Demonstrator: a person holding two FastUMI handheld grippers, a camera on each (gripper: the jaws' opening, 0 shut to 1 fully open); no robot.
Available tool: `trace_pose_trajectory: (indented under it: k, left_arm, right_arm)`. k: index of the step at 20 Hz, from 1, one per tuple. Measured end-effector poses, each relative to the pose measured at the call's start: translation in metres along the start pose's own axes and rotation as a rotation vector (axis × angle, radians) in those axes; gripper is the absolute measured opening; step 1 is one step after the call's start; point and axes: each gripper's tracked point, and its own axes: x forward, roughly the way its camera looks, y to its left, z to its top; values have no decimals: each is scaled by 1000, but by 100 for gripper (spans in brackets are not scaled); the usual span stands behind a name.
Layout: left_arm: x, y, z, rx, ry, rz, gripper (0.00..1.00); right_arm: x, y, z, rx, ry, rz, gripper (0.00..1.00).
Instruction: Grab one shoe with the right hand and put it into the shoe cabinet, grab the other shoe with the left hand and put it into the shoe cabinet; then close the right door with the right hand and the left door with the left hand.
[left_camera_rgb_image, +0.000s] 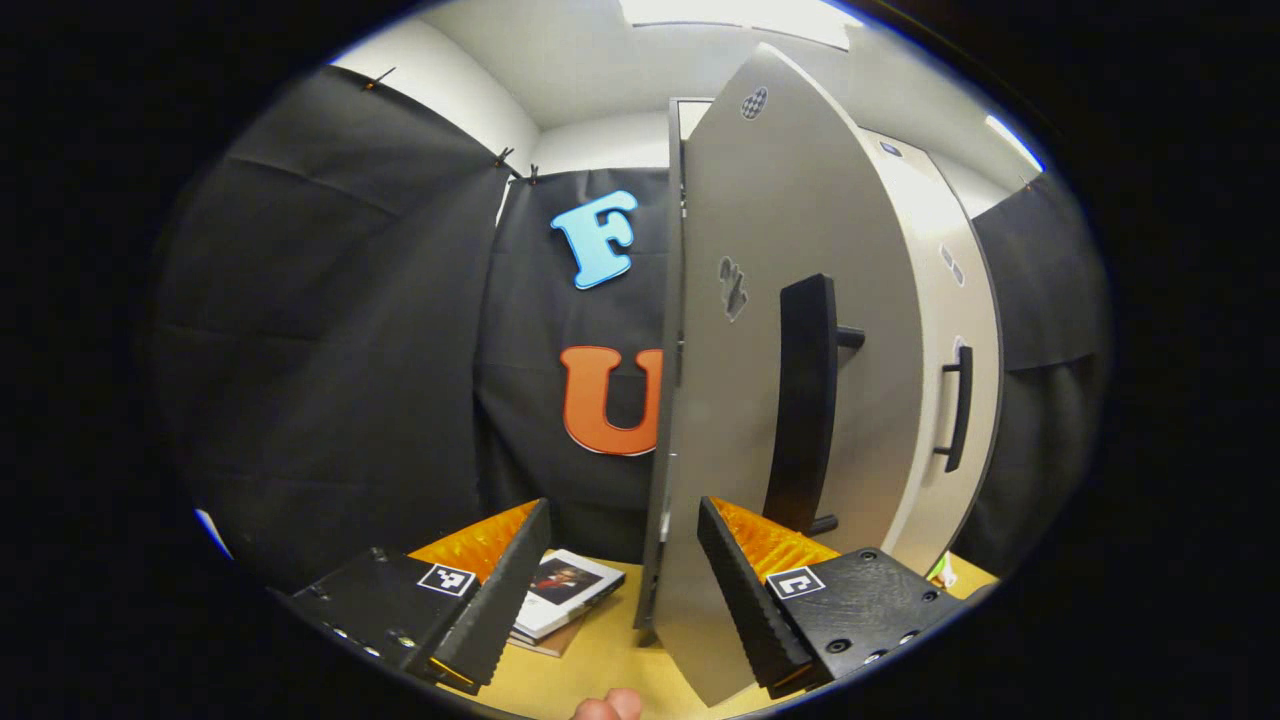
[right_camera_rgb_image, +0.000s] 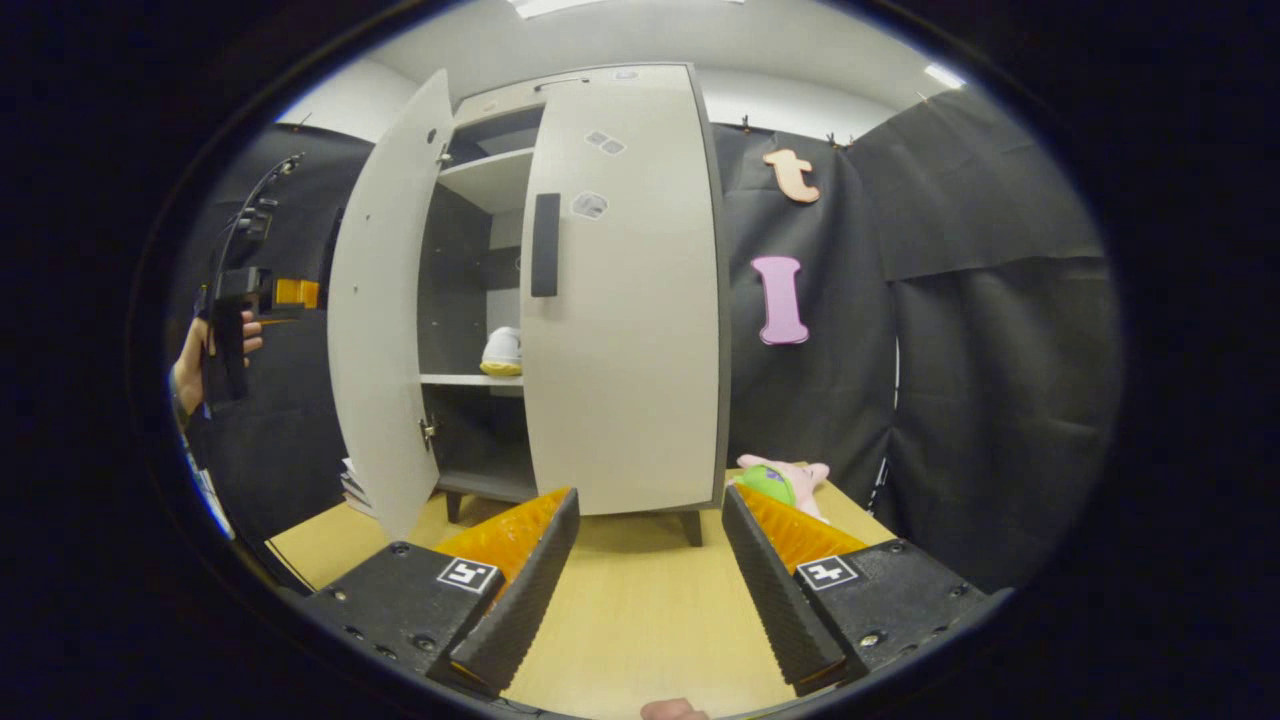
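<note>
Recording booth: black cloth walls, cabinet on wood table.

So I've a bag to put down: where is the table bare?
Bare table lies in front of the shoe cabinet, between the right gripper fingers. It is crowded at the plush toy right of the cabinet and at the books behind the open left door.

Stack of books lying flat on the light wooden tabletop, near the booth's black cloth wall. Top cover white with a dark picture. Pink and green plush toy resting at the tabletop's far edge, against the cloth. White ceiling overhead with bright light panels.
</note>
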Motion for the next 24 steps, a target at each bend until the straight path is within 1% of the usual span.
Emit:
trace_pose_trajectory:
  k: [2,4,7,10,13,16,21,24]
  left_arm:
    - [8,-27,-5,-27,7,-45,90]
    - [22,-47,-6,-32,0,-74,90]
    - [32,-59,-14,-16,12,-69,91]
    - [24,-45,-15,7,-3,-32,91]
    - [3,-33,-30,0,15,-15,91]
    - [-32,-34,-56,-6,48,-15,91]
    - [-83,-71,-103,-32,68,-84,91]
    - [-105,-89,-124,0,83,-100,91]
  right_arm:
    - [-1,-6,-3,10,8,-14,94]
    - [-2,-13,-5,11,14,-33,94]
    - [-7,-26,-3,9,14,-62,94]
    - [-5,-40,3,15,5,-93,94]
    - [-5,-49,5,22,6,-112,94]
    - [-2,-50,6,24,10,-117,94]
    - [1,-36,7,12,8,-89,94]
    - [0,-22,5,13,12,-65,94]
